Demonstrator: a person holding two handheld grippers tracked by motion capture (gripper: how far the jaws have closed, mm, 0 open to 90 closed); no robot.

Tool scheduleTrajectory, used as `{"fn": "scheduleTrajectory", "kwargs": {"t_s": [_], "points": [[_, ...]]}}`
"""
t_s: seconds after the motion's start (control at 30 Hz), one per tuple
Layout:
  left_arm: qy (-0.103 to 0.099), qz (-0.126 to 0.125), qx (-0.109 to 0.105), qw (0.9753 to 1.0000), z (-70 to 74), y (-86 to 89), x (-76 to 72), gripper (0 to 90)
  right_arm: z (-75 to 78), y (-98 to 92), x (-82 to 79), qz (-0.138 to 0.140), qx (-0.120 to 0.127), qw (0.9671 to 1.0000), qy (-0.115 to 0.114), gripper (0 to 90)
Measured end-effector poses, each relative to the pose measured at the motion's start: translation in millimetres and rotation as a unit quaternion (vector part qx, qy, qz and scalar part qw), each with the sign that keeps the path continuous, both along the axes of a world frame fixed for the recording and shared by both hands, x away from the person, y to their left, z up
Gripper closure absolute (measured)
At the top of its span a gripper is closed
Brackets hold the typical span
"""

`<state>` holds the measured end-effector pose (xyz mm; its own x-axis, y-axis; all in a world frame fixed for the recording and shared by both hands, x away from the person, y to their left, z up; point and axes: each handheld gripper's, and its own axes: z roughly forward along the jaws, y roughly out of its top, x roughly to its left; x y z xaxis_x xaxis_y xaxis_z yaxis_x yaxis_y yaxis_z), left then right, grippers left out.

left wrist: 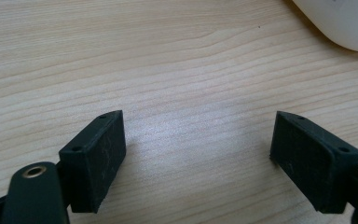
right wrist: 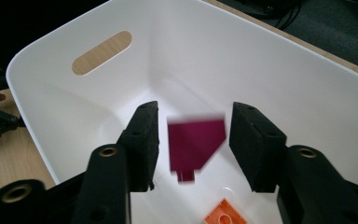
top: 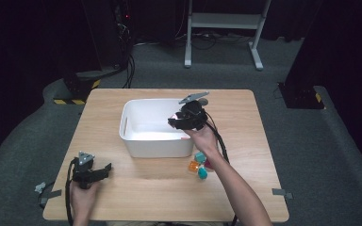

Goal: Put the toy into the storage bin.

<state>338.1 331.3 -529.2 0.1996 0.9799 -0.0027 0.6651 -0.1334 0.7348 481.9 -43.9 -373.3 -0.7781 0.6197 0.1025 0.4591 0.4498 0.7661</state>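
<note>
My right gripper [top: 174, 122] hangs over the white bin [top: 136, 141], held by a hand that reaches in from the right. Its jaws stand open in the right gripper view [right wrist: 193, 121]. A magenta block [right wrist: 193, 142] sits blurred in the gap, touching neither pad, above the bin's floor. An orange block [right wrist: 223, 215] lies on that floor below it. My left gripper [top: 106, 169] rests low over the table's front left. Its jaws [left wrist: 198, 135] are wide open, with bare wood between them.
Several small blocks, teal [top: 200, 157], orange [top: 193, 165] and dark red [top: 209, 164], lie on the wooden table [top: 169, 193] just right of the bin's front corner. A corner of the bin [left wrist: 345, 23] shows ahead of the left gripper. Dark floor, cables and a stand lie beyond.
</note>
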Motion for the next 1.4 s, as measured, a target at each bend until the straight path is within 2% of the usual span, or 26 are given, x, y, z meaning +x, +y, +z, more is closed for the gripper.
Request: {"fn": "scheduleTrajectory", "kwargs": {"t_s": [0.23,0.3,0.4,0.53,0.67,0.87,1.07,1.2,1.4], "points": [[0.000,0.000,0.001,1.0000,0.0,0.1,0.0,18.1,2.1,-9.2,-6.1,-0.012,0.007,0.9999,-0.008,48.2],[0.000,0.000,0.000,1.0000,0.0,0.0,0.0,18.1,3.8,-16.8,-8.0,-0.019,0.015,0.9996,-0.015,48.1],[0.000,0.000,0.000,1.0000,0.0,0.0,0.0,18.1,6.9,-27.2,-9.5,-0.036,0.022,0.9990,-0.012,47.5],[0.000,0.000,0.000,1.0000,0.0,0.0,0.0,18.2,12.4,-45.2,-15.8,-0.050,0.039,0.9977,-0.027,47.5],[0.000,0.000,0.000,1.0000,0.0,0.0,0.1,18.2,12.2,-60.6,-19.9,-0.061,0.033,0.9969,-0.037,47.5],[0.000,0.000,0.000,1.0000,0.0,0.0,0.1,18.2,9.5,-84.8,-29.6,-0.084,0.043,0.9945,-0.047,47.6],[0.000,0.000,0.000,1.0000,0.0,0.0,0.1,18.2,0.7,-104.9,-37.2,-0.107,0.047,0.9921,-0.046,47.7],[0.000,0.000,0.000,1.0000,0.0,0.0,0.1,18.1,-8.3,-112.2,-38.8,-0.114,0.037,0.9918,-0.043,47.7],[0.000,0.000,0.000,1.0000,0.0,0.0,0.1,18.1,-30.3,-124.8,-39.9,-0.138,0.037,0.9894,-0.026,47.4]]}}
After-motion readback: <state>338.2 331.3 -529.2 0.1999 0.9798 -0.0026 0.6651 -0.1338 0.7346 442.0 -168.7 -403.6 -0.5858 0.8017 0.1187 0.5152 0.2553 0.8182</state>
